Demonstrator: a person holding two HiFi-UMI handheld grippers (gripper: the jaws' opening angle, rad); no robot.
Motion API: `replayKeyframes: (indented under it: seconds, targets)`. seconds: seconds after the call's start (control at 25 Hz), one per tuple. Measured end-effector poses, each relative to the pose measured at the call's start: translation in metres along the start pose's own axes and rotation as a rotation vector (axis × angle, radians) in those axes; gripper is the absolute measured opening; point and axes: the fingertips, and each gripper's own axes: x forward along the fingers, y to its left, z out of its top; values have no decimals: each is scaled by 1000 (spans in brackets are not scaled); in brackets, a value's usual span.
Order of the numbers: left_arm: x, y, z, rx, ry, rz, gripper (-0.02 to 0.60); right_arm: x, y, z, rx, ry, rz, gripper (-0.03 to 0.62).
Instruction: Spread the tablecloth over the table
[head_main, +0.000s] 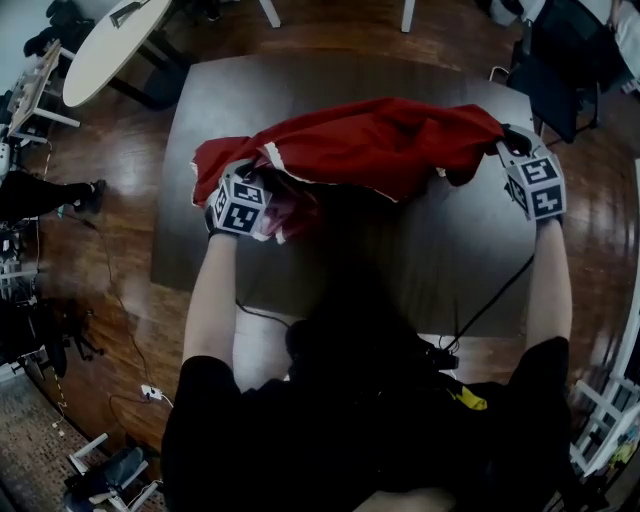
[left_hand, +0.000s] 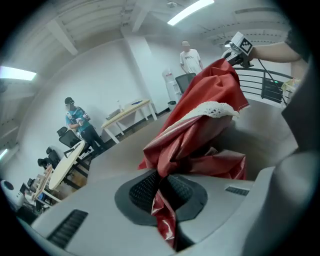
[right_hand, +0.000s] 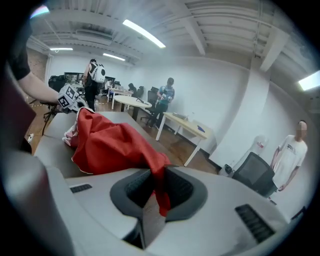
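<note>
Black sleeves (head_main: 543, 375) above grey table (head_main: 450, 250), wooden floor (head_main: 110, 300)

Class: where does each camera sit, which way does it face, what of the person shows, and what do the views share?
Head view: on the head, facing steeply down at the dark square table; forearms, left gripper, right gripper show.
Left gripper view: on the left gripper, looking along its jaws; right forearm shows.
Right gripper view: on the right gripper, looking along its jaws; left forearm shows.
Shared: the bunched glossy red tablecloth.
</note>
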Motion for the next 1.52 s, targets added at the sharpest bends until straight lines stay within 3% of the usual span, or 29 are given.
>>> replayKeyframes:
  seconds: [0.28, 0.52, 0.64, 0.76, 0.84, 0.96, 1.24, 1.4, 1.52]
  targets:
    - [-22, 49, 9, -23, -21, 77, 15, -12, -44, 7, 79, 1, 0, 54]
    - [-3, 16, -8, 1, 68, 27, 15, 73, -33, -30, 100, 168, -39, 54]
    - [4, -12, -16, 42, 102, -18, 15, 113, -9, -55, 61, 248, -44, 119]
    - [10, -27, -24, 55, 126, -50, 15, 136, 25, -75, -41, 321, -11, 221]
    - [12, -29, -26, 53, 129, -60, 15, 137, 29, -88, -109, 348, -41, 252]
    - [17, -27, -27, 44, 128, -68, 15, 124, 17, -91, -107, 318, -97, 275]
    - [24, -20, -29, -7, 127, -59, 17, 45, -2, -55, -11, 113, -152, 275]
    - [25, -19, -27, -19, 121, -57, 20, 23, 72, -63, 2, 64, -4, 273]
    - [24, -21, -23, -35, 116, -60, 18, 29, 157, -80, -63, 99, 150, 193]
